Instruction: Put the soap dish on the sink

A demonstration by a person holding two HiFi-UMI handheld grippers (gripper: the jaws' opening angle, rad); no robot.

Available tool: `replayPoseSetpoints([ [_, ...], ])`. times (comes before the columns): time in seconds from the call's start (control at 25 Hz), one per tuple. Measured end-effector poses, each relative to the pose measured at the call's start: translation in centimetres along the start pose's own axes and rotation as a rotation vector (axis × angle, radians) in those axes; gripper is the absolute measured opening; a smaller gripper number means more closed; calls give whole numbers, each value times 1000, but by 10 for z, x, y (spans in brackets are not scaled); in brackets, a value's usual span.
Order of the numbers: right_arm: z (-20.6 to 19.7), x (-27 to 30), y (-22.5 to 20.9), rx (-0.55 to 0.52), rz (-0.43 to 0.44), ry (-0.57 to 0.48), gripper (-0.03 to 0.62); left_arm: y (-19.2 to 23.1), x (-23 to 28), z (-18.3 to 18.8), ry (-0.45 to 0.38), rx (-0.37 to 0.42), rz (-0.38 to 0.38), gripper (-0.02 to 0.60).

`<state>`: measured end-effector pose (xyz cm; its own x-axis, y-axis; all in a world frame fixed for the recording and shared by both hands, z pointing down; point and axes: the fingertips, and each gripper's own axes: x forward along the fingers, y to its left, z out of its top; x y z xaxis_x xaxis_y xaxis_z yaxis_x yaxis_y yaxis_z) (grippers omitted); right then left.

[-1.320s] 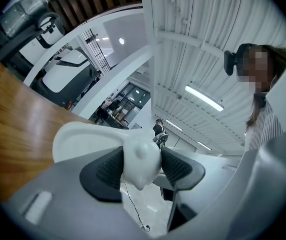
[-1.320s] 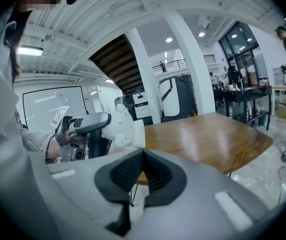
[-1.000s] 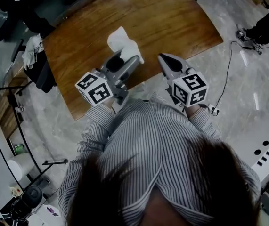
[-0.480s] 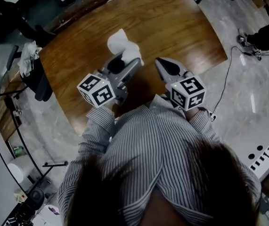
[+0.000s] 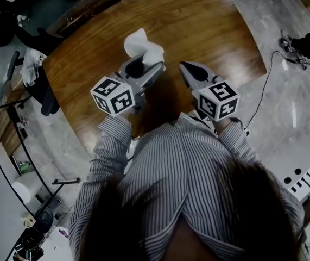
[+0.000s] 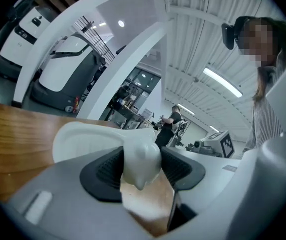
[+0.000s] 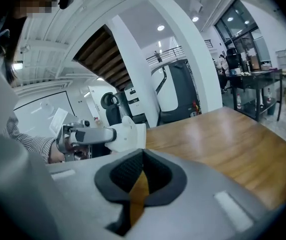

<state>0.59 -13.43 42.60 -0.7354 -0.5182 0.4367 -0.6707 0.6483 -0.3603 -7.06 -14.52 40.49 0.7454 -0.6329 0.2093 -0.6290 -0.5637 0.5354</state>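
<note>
one soap dish (image 6: 87, 136), clamped in l hand-held gripper (image 6: 141, 165)

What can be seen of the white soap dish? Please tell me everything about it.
The soap dish is plain white, smooth and slightly glossy, like ceramic or hard plastic. It has a rounded, shallow bowl with a thick rim. The left tool is shut on one edge, black ribbed pads pressing both sides. It juts forward over the wooden table; whether it touches the wood cannot be told.
</note>
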Motion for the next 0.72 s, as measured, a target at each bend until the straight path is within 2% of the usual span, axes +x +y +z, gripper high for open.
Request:
replayPoseSetpoints([
  [0.32,-5,20,-28,50,0,17,2,43,34,5,151,129,65,236],
  [0.52,-13,28,-45,85,9,49,2,72,60,-8,324,252,111,236],
  [0.72,-25,37,-47,119,33,84,2,93,78,-33,467,299,128,236],
])
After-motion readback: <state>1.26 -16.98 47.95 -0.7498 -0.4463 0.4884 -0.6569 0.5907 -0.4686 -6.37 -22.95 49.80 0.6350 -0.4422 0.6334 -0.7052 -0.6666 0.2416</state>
